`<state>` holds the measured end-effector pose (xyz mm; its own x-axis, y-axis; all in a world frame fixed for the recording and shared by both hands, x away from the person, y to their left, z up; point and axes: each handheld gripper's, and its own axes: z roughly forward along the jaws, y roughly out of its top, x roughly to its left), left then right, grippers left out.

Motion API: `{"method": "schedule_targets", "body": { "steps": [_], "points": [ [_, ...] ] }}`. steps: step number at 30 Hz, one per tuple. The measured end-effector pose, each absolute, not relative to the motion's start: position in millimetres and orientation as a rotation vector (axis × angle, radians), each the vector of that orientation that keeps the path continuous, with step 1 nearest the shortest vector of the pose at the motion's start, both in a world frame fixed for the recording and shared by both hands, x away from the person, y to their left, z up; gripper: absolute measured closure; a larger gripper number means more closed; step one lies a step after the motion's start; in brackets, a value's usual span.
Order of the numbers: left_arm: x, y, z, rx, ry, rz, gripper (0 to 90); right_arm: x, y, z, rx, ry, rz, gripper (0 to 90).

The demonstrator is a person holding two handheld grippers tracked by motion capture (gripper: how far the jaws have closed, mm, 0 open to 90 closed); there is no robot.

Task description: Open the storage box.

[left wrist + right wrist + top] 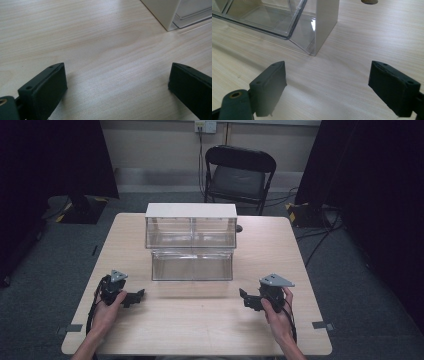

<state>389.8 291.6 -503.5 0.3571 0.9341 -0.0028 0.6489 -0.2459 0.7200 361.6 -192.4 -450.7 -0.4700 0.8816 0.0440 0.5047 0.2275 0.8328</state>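
Observation:
A clear plastic drawer unit (191, 245) with a white top stands in the middle of the light wooden table (200, 320); its lower drawer is pulled forward. My left gripper (135, 297) rests low at the front left, open, with bare wood between its jaws. In the left gripper view my left gripper (116, 87) faces the unit's white corner (163, 12). My right gripper (246, 300) sits at the front right, open and holding nothing. In the right gripper view my right gripper (327, 87) points at the unit's clear drawer (272, 17) and white side wall (324, 25).
A black folding chair (239, 175) stands behind the table. Cables run over the grey floor at the right. A dark round hole (369, 1) marks the tabletop beyond the unit. Tape tabs (322, 325) sit near the front corners.

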Motion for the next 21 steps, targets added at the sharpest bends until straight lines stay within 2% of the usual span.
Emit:
{"method": "schedule_targets", "body": {
  "steps": [21],
  "points": [
    [390,292,-503,1.996,1.361,0.573,1.3,375,-148,-447,1.204,2.148,1.171,13.9]
  ]
}}
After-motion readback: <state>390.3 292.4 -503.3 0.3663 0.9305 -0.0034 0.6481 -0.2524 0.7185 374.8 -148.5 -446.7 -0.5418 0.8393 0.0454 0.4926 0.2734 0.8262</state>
